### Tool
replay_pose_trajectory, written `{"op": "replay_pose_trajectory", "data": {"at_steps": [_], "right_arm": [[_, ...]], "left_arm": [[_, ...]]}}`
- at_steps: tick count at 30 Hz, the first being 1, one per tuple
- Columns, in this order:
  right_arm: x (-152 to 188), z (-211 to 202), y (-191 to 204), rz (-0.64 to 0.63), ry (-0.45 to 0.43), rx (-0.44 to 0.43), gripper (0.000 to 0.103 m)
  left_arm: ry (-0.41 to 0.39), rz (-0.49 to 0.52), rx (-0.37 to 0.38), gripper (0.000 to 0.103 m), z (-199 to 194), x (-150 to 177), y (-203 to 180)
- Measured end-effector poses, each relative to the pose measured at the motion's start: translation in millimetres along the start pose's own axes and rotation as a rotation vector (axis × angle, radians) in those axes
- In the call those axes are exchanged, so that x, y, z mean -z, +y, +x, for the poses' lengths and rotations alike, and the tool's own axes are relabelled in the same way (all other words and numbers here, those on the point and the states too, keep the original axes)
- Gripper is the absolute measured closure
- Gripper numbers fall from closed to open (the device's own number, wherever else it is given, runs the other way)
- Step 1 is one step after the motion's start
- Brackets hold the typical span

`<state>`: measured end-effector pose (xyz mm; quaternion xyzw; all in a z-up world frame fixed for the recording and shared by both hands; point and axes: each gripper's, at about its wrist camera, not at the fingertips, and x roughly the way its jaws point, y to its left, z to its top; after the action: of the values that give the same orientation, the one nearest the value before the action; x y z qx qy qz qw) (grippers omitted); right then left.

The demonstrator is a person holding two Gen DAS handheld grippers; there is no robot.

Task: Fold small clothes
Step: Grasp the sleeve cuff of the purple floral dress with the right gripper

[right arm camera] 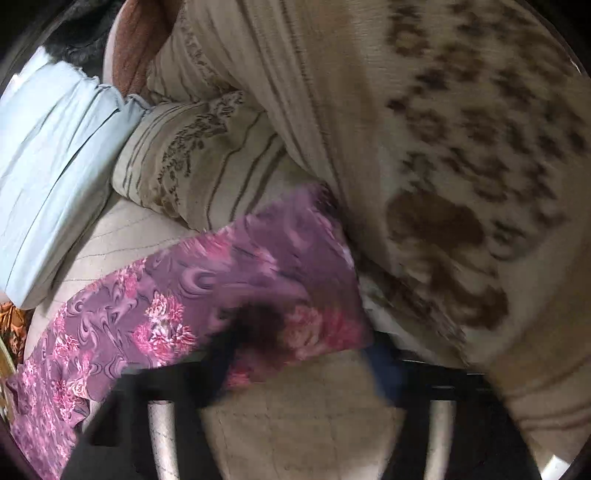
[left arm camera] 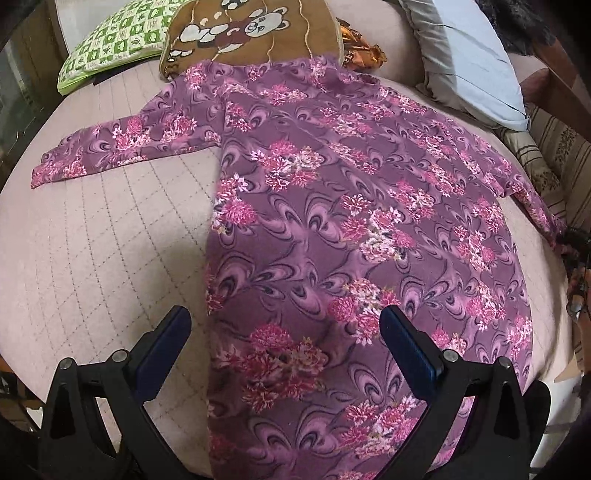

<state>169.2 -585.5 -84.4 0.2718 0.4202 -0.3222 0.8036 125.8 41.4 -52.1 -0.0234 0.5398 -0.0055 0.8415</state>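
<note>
Item: dress [left arm camera: 332, 206], purple with pink floral print, long-sleeved. Location: spread flat on the quilted bed [left arm camera: 92, 240], neckline toward the far pillows, hem toward the left wrist camera.

Condition: body is laid out smooth and unfolded. Left sleeve [left arm camera: 110, 147] is extended outward on the bed. Right sleeve [right arm camera: 229, 273] is seen in the right wrist view, its cuff end lying close to a beige patterned pillow [right arm camera: 199, 158].

Left gripper [left arm camera: 284, 325]: fingers spread wide, held above the hem area, one finger over the bed and the other over the cloth. Nothing is gripped.

Right gripper [right arm camera: 306, 354]: at the cuff end of the right sleeve. The view is badly blurred; one finger [right arm camera: 236, 339] appears to overlap the cloth. Whether the sleeve is pinched cannot be told.

Surroundings: green checked pillow [left arm camera: 118, 40], brown bear cushion [left arm camera: 251, 29], pale blue pillow [left arm camera: 472, 62], all at the bed's far edge.

Progress: judged early. Spreading is done; no fold is visible yet. Left to do, by estimate: both sleeves to be brought in over the body, then the body folded up on itself.
</note>
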Motion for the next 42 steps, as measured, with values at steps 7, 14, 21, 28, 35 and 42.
{"op": "replay_pose_trajectory", "data": {"at_steps": [7,14,21,28,35,42], "right_arm": [[17,-59,59,-0.253,-0.197,0.030,0.087],[48,-111,109,-0.387,-0.256,-0.068,0.087],[99,-139,197,-0.525,-0.267,-0.208,0.087],[170,-155,296,-0.655,-0.228,-0.359,0.096],[247,-170,386,-0.782,-0.185,-0.478,0.096],[316,-173,461,-0.916,-0.122,-0.537,0.090]], "left_arm": [[-0.004,-0.034,0.029,0.000,7,-9,7],[-0.049,-0.059,-0.027,0.000,-4,-9,33],[-0.055,-0.114,-0.008,0.000,-9,-7,60],[-0.053,-0.087,-0.016,0.000,-11,-2,75],[-0.055,-0.073,-0.047,0.000,-17,8,100],[-0.049,-0.122,-0.040,0.000,-16,17,126]]}}
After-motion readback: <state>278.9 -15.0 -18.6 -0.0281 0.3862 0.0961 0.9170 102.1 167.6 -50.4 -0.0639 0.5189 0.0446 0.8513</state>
